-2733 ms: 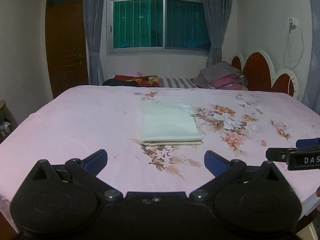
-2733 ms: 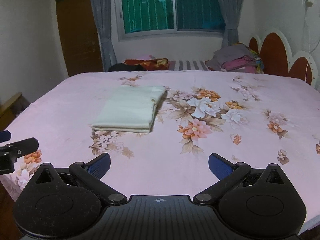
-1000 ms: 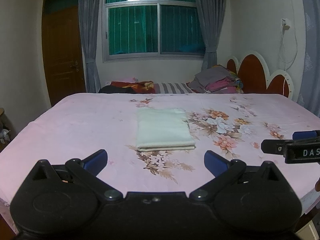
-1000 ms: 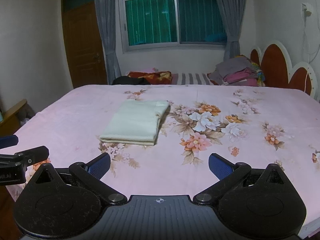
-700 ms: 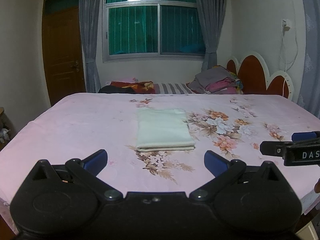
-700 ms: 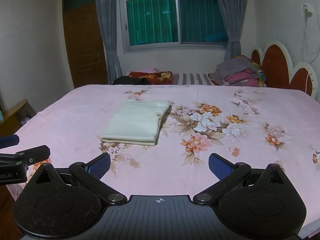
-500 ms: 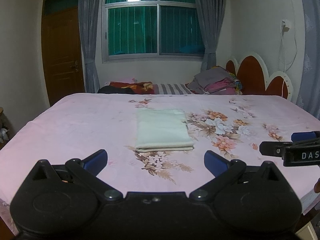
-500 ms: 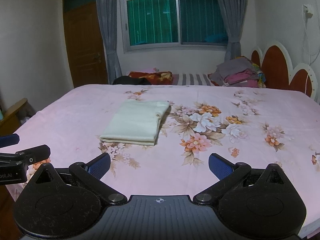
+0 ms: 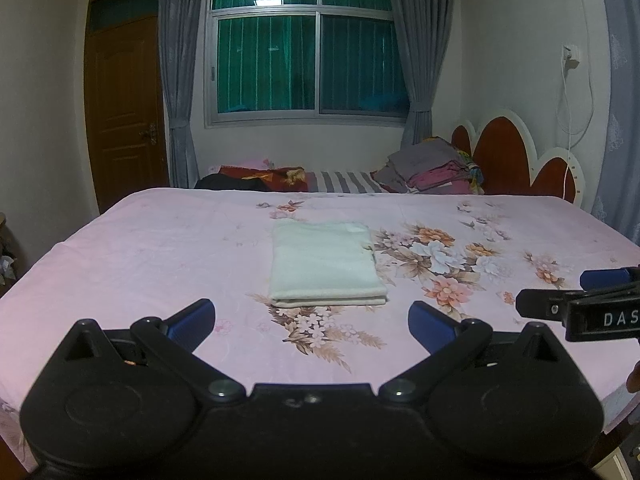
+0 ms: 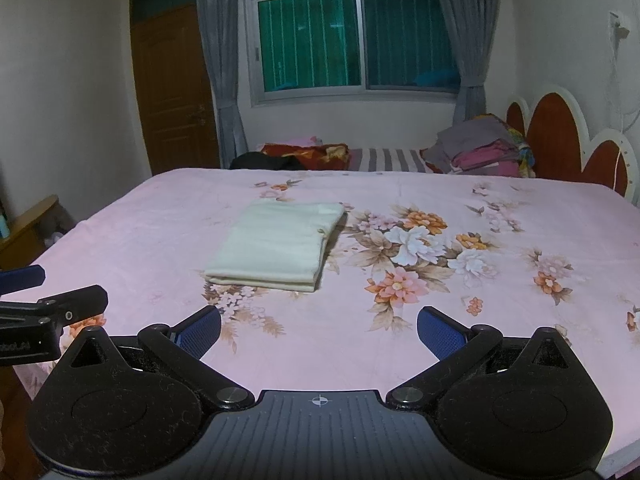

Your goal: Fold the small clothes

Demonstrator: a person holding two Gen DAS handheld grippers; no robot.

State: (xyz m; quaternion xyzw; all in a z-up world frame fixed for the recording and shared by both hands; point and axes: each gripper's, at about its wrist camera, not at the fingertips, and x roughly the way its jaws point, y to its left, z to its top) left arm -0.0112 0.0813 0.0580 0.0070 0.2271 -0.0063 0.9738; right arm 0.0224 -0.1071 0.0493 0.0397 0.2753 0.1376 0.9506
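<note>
Cream cloth (image 9: pixel 326 264), folded into a neat rectangle, lying flat mid-bed on pink floral sheet (image 9: pixel 140 256); same cloth (image 10: pixel 280 246) left of centre in right view, folded edge toward camera, stacked layers visible along near edge. Flower print just right of it and under its near edge.

Left gripper (image 9: pixel 312 322) low at near edge of bed, jaws wide, blue pads (image 9: pixel 190 320) well apart, holding nothing, well short of cloth. Right gripper (image 10: pixel 319 326) likewise low at near edge, jaws wide, blue pads (image 10: pixel 440 334) spread, holding nothing, apart from cloth. Right gripper also poking in at right edge of left view (image 9: pixel 580 304); left gripper at left edge of right view (image 10: pixel 52 308). Bare sheet only between both grippers and cloth.

Far side of bed: pile of grey and pink clothes (image 9: pixel 432 172) by red-and-white scalloped headboard (image 9: pixel 516 160), striped fabric (image 9: pixel 344 182), red patterned bundle (image 9: pixel 260 174) with dark item beside it. Window (image 9: pixel 304 60) behind with grey curtains (image 9: pixel 178 80), brown door (image 9: pixel 124 116) at left, socket with white cable (image 9: pixel 570 60) on right wall. Wooden furniture (image 10: pixel 28 220) at left edge of right view.
</note>
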